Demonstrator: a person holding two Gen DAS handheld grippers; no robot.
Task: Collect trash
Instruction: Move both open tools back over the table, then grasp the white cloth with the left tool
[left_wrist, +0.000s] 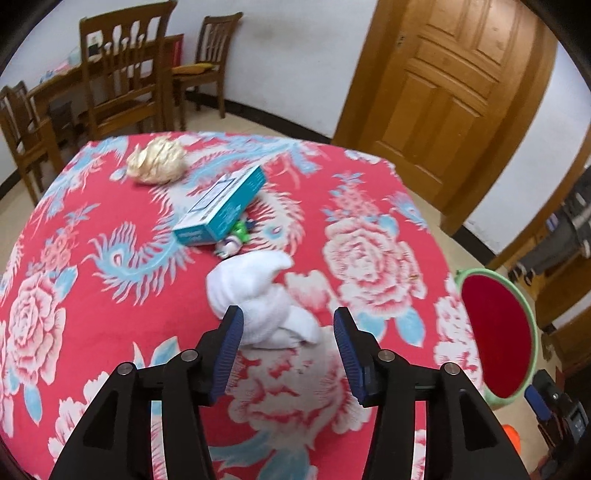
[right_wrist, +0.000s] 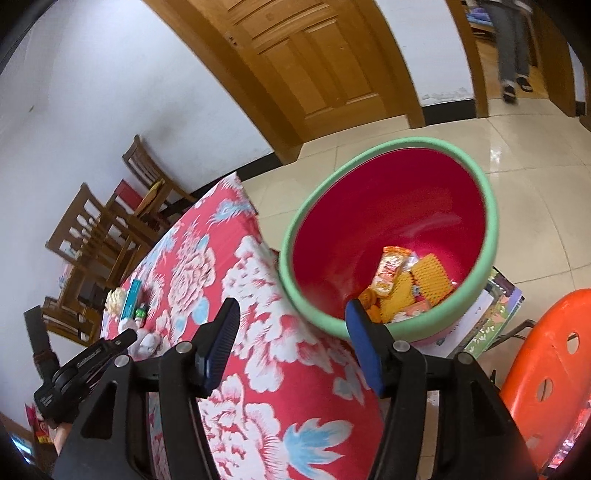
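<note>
Tissue (left_wrist: 258, 295) between parted left gripper (left_wrist: 288, 332) fingers, apparently ungripped | right gripper (right_wrist: 291, 328) wide, empty

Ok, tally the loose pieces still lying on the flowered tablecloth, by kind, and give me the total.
Crumpled white tissue: 1
Teal cardboard box: 1
Crumpled cream wrapper: 1
Small green-and-white wrapper, partly hidden under the box: 1
Total: 4

The left gripper is open, right at the tissue.
</note>
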